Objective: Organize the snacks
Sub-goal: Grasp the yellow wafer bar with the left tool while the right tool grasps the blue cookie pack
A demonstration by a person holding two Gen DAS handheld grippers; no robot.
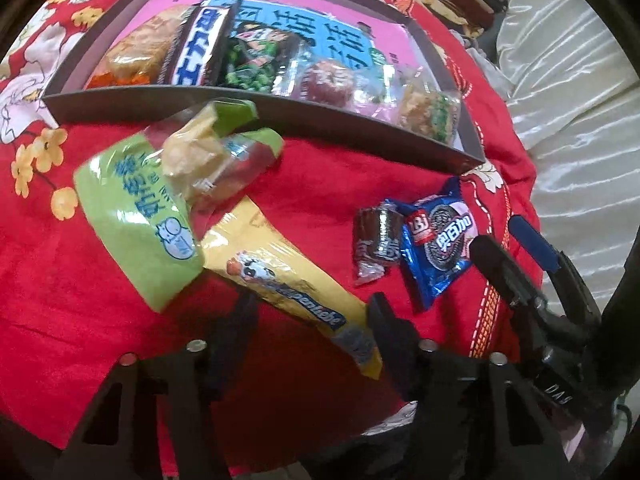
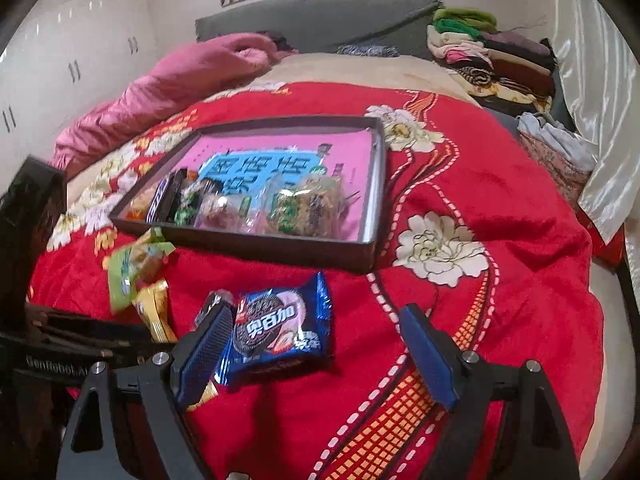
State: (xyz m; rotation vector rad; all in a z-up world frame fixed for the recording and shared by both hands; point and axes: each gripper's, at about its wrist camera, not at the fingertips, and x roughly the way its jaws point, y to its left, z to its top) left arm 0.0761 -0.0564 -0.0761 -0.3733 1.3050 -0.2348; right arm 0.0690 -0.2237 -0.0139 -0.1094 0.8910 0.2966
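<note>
As it lies, yellow packet diagonal.

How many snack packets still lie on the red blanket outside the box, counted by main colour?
Green: 1, the green packet
Yellow: 1, the yellow packet
Blue: 1, the blue cookie packet
Brown: 1, the small brown candy
Total: 4

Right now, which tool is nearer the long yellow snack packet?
Left. The left tool has the yellow packet's end between its fingers; the right tool is off to the side, open around the blue cookie packet.
</note>
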